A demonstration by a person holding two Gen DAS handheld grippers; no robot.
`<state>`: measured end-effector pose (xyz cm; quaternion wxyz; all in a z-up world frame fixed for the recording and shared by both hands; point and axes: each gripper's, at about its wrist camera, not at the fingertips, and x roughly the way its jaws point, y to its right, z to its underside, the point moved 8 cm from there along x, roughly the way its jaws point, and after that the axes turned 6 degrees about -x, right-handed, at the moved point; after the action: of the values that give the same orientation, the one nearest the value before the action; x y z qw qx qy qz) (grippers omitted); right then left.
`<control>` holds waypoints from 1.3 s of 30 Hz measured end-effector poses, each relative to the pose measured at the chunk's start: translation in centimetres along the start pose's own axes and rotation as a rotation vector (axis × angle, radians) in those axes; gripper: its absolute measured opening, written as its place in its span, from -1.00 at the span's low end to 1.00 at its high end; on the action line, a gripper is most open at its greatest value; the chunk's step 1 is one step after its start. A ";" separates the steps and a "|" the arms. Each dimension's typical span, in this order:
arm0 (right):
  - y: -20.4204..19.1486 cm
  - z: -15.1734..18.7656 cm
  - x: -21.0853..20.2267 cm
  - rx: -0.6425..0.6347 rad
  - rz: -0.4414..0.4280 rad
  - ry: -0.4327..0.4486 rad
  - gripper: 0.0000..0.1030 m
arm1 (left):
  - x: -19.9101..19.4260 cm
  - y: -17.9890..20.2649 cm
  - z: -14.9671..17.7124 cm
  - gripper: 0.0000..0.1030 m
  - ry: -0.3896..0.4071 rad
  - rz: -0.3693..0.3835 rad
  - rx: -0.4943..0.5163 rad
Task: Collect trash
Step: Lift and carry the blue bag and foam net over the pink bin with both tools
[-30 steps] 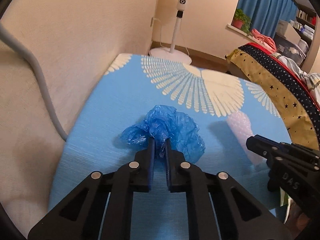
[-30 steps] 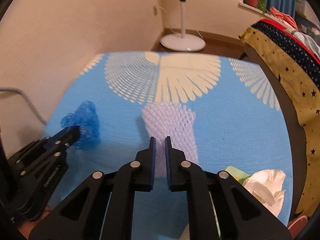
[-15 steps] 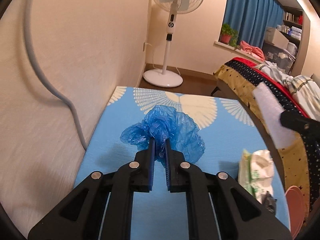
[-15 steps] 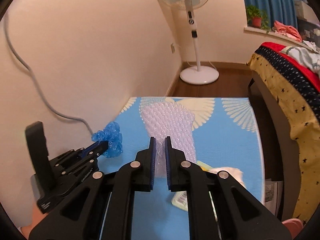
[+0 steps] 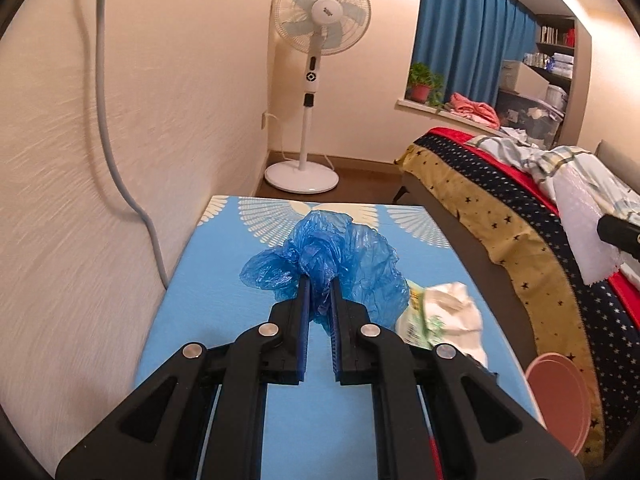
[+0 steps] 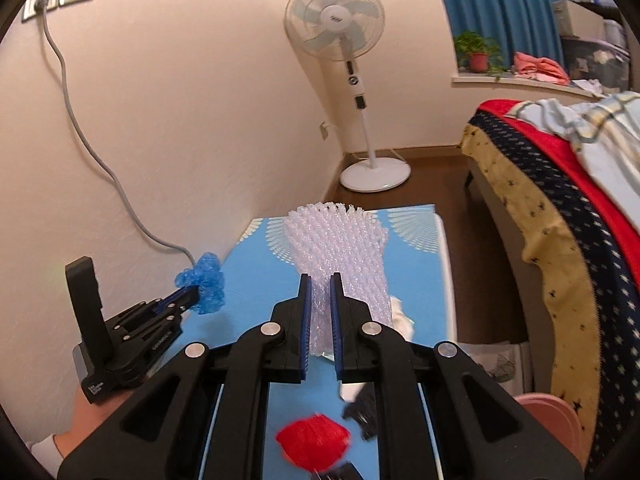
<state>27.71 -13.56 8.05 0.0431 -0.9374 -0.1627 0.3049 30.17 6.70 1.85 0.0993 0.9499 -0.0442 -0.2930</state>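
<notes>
The crumpled blue plastic bag (image 5: 326,258), mid-frame, is pinched in the left gripper (image 5: 319,286); the white foam net sleeve (image 6: 340,252) is clamped in the right gripper (image 6: 319,288). Both hang above the blue table (image 5: 224,280). Keep both grips tight while carrying, probably to the pink bin (image 5: 560,396) at lower right. A second ago both pieces lay on the table; now they are lifted clear

tongs (image 5: 319,280) x2 | blue bag (image 5: 332,256) x1 | foam net (image 6: 340,256) x1 | fan (image 5: 320,20) x1 | red wad (image 6: 314,442) x1
</notes>
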 end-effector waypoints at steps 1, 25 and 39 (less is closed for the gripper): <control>0.5 0.4 -0.8 0.007 0.005 0.005 -0.82 | -0.5 0.4 0.3 -0.83 0.003 0.004 -0.001; 10.1 11.5 -14.7 0.153 0.219 0.109 -0.82 | -9.0 13.4 10.1 -0.83 0.031 0.184 0.090; 13.1 14.4 -17.0 0.112 0.333 0.120 -0.82 | -9.9 19.2 14.6 -0.83 -0.012 0.285 0.105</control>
<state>10.01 -31.83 3.47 0.0536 -0.9640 0.0150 0.2600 13.28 -13.02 -0.38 0.0898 0.9361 -0.1942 -0.2790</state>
